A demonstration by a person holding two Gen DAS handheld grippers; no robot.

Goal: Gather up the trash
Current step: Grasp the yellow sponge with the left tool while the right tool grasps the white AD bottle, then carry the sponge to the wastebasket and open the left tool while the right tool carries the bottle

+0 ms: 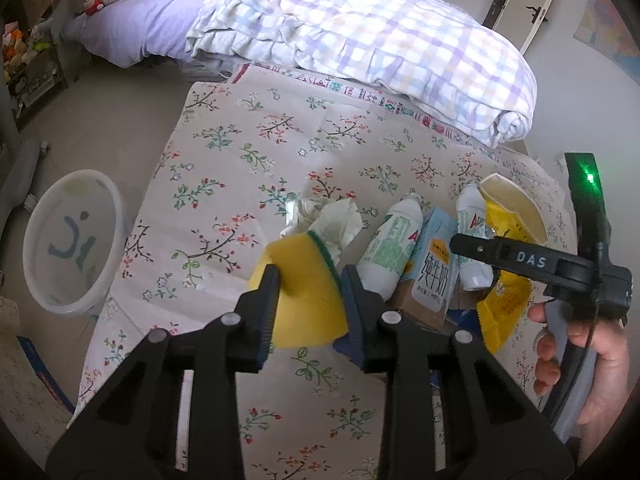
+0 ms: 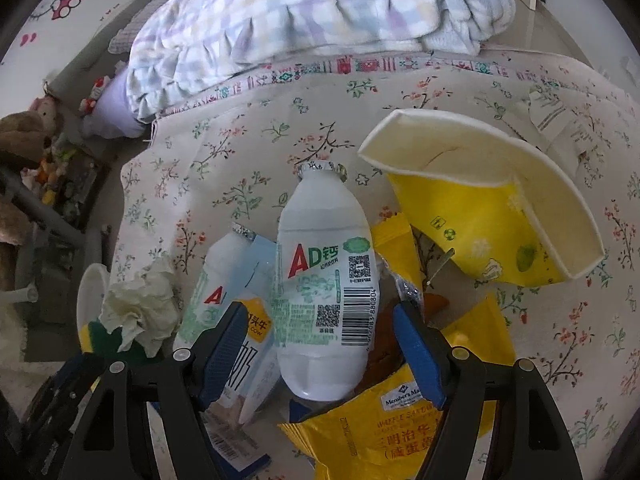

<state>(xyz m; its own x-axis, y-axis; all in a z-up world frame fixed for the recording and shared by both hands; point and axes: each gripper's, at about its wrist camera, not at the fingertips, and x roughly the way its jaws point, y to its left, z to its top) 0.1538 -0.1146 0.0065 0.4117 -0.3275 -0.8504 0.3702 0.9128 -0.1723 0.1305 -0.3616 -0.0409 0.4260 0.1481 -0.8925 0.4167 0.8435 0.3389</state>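
My left gripper (image 1: 310, 280) is shut on a yellow sponge (image 1: 296, 256) with a green scouring layer, its pads denting both sides. A crumpled tissue (image 1: 336, 220) lies just beyond it on the floral bed sheet (image 1: 240, 160). My right gripper (image 2: 322, 336) is open and straddles a white AD drink bottle (image 2: 324, 272), with a gap showing at each pad. A second such bottle (image 2: 216, 280) and a blue milk carton (image 2: 248, 344) lie to its left. Yellow snack wrappers (image 2: 360, 420) sit under it, and a flattened yellow paper cup (image 2: 500, 208) lies to the right.
A folded checked quilt (image 1: 360, 40) fills the far side of the bed. A white plastic basin (image 1: 72, 240) stands on the floor left of the bed. A hand (image 1: 580, 352) holds the right gripper's handle at the right edge. Stuffed toys (image 2: 28, 132) crowd the far left.
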